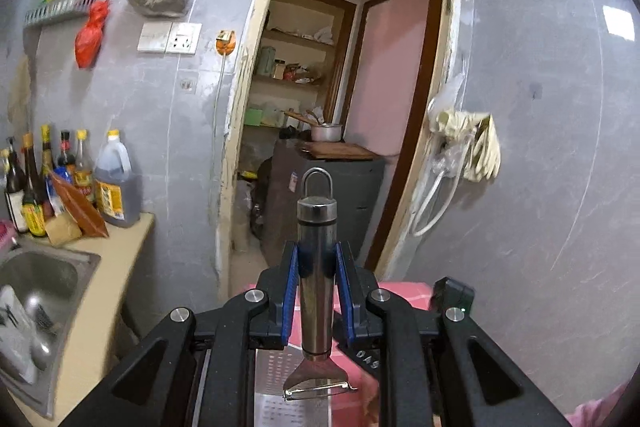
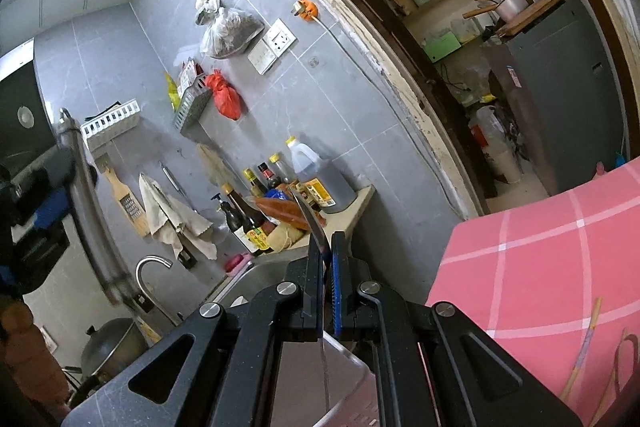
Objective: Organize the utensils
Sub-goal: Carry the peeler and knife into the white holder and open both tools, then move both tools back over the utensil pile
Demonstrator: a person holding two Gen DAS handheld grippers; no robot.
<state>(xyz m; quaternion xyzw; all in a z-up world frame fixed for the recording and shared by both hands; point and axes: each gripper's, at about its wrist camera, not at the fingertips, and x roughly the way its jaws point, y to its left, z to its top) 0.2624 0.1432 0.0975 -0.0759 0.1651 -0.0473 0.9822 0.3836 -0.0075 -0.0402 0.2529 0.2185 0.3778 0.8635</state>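
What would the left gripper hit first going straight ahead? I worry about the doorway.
Probably nothing near: the left gripper, shut on the peeler, points through the open doorway toward the dark cabinet beyond, though depth is unclear.

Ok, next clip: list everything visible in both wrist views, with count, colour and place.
peeler: one, steel, in left gripper
knife: one, steel blade, in right gripper
sauce bottles: several, dark, counter by sink
oil jug: one, clear with dark liquid, counter end
sink: one, steel, lower left
red bag: one, hanging on wall
checked cloth: one, pink, lower right
left gripper: black, blue pads
right gripper: black, blue pads
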